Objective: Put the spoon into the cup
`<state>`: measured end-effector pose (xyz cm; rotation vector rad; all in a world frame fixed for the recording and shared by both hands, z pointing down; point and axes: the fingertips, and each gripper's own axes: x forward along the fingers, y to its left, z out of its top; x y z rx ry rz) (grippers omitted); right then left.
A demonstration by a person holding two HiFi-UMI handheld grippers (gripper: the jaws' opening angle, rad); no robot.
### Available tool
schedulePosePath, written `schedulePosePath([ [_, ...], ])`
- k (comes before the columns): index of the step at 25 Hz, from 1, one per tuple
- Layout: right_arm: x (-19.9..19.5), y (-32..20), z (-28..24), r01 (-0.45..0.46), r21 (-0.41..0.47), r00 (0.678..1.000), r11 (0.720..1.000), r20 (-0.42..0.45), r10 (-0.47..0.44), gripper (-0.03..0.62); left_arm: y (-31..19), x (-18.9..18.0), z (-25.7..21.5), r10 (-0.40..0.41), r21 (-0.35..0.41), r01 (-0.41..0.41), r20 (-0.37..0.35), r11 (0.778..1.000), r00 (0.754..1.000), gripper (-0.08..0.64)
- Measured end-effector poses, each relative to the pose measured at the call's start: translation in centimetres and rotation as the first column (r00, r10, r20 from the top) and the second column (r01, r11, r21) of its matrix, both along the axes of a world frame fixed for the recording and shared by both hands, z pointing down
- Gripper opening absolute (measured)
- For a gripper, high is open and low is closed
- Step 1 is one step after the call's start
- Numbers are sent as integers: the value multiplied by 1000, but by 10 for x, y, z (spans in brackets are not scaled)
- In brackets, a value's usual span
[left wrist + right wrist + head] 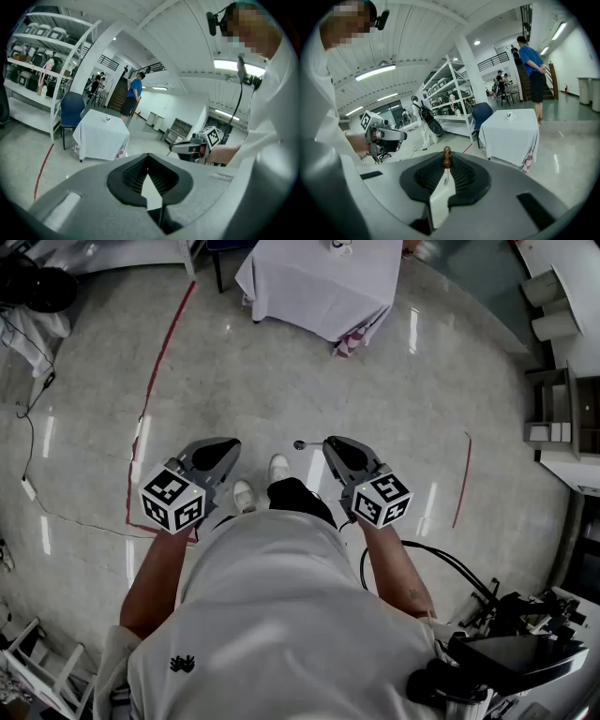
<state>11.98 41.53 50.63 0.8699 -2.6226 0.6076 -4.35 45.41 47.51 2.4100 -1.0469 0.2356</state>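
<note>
My right gripper (330, 442) (447, 161) is shut on a spoon (301, 443), which sticks out to the left of its tips. In the right gripper view only the spoon's brown end (447, 156) shows above the closed jaws. My left gripper (228, 444) (148, 160) is held level beside it with its jaws together and nothing in them. The small white cup (339, 246) (108, 119) (510, 115) stands on a table with a white cloth (319, 292) (101, 136) (511, 136), well ahead of both grippers across the floor.
A red tape line (155, 371) runs along the floor on the left. A blue chair (70, 110) and white shelves (35, 70) stand beside the table. A person in a blue shirt (533, 70) stands behind it. Cables and equipment (497, 634) lie at my right.
</note>
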Motion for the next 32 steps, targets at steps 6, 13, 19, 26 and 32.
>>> schedulePosePath([
  [6,20,-26,-5,16,8,1000,1000,11,-16,43,-20,27,-2,26,-23,-26,35,999,999,11],
  [13,65,-91,-5,-2,11,1000,1000,15,2,43,-87,64,-19,22,7,-23,61,1000,998,11],
  [19,88,-125,12,-11,-18,1000,1000,28,11,43,-129,91,-20,37,2,-38,77,999,996,11],
  [26,80,-174,21,-67,-50,997,997,36,68,43,-180,81,-15,84,-19,-83,71,996,994,11],
  [32,54,-239,12,-156,-31,988,987,6,157,43,-261,47,-19,153,17,-154,42,988,987,11],
])
